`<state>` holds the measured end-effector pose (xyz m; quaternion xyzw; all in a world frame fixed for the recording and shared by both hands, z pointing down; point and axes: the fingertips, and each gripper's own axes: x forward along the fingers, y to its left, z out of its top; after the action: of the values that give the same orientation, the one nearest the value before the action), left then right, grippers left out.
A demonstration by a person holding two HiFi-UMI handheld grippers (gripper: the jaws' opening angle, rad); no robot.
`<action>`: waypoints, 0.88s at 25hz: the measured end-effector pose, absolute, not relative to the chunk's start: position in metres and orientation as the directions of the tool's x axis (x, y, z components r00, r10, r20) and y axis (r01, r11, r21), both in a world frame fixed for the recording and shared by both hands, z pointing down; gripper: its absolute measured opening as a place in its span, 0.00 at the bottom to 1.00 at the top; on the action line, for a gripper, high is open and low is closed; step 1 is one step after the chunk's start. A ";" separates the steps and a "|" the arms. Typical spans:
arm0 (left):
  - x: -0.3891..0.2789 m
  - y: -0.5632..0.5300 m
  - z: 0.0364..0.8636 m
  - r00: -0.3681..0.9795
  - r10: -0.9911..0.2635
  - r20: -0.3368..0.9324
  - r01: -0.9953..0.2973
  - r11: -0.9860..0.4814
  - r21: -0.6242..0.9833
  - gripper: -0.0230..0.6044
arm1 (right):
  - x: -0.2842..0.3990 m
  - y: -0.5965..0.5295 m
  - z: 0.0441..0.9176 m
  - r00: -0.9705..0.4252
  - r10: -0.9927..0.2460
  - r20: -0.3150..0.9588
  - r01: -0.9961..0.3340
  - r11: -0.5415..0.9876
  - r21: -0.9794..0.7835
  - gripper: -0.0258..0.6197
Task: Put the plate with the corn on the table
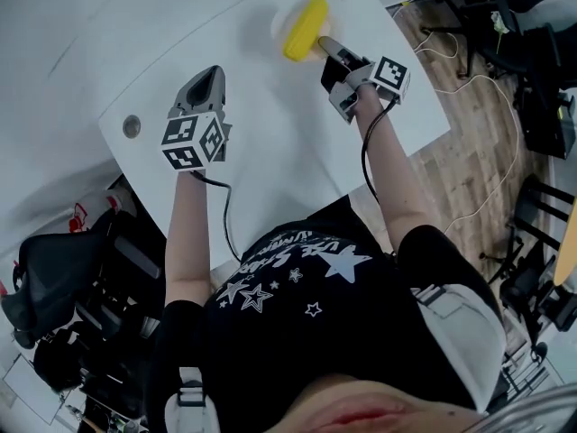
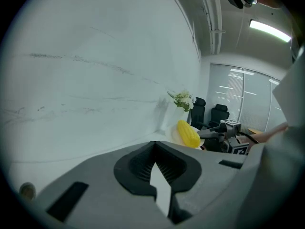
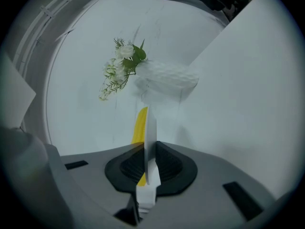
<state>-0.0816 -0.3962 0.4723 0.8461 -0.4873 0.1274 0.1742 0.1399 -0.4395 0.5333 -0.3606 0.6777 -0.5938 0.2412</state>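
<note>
A yellow corn cob (image 1: 305, 29) lies on a pale plate (image 1: 279, 23) at the far side of the white table (image 1: 270, 152). My right gripper (image 1: 326, 45) is shut on the plate's near rim. In the right gripper view the plate (image 3: 150, 132) runs edge-on between the jaws, with the corn (image 3: 139, 125) just left of it. I cannot tell whether the plate touches the table. My left gripper (image 1: 214, 72) hovers over the table's left part, shut and holding nothing. The left gripper view shows the corn (image 2: 188, 133) and the right gripper (image 2: 209, 135) ahead.
A white vase of flowers (image 3: 167, 80) stands just beyond the plate. A round grommet (image 1: 132, 126) sits near the table's left edge. Black chairs (image 1: 54, 278) stand on the left, and cables (image 1: 487, 79) lie on the wood floor to the right.
</note>
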 end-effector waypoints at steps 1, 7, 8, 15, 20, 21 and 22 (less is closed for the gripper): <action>-0.079 -0.400 0.472 0.483 -0.785 0.388 -0.874 -0.454 0.171 0.05 | 0.141 -0.445 0.535 -0.634 -0.766 0.103 -0.208 0.041 -0.977 0.09; -0.059 -0.425 0.481 0.445 -0.800 0.403 -0.895 -0.412 0.170 0.05 | 0.144 -0.476 0.548 -0.691 -0.718 0.088 -0.182 0.055 -0.982 0.09; -0.056 -0.429 0.483 0.438 -0.802 0.406 -0.898 -0.405 0.170 0.05 | 0.145 -0.480 0.551 -0.696 -0.713 0.086 -0.174 0.052 -0.983 0.09; -0.037 -0.452 0.505 0.411 -0.800 0.436 -0.912 -0.365 0.189 0.05 | 0.158 -0.511 0.579 -0.699 -0.707 0.102 -0.147 0.002 -0.989 0.09; -0.034 -0.459 0.520 0.391 -0.794 0.464 -0.920 -0.340 0.194 0.05 | 0.161 -0.526 0.596 -0.703 -0.696 0.143 -0.157 -0.044 -0.987 0.09; -0.036 -0.461 0.522 0.386 -0.794 0.470 -0.922 -0.333 0.196 0.05 | 0.161 -0.529 0.599 -0.704 -0.694 0.151 -0.159 -0.053 -0.986 0.09; -0.037 -0.463 0.525 0.381 -0.794 0.474 -0.925 -0.326 0.198 0.05 | 0.160 -0.533 0.602 -0.704 -0.692 0.157 -0.160 -0.061 -0.985 0.09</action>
<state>-0.0371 -0.4633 0.5246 0.8008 -0.5364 0.1474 0.2221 0.1605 -0.5326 0.6022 -0.3256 0.6540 -0.6515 0.2044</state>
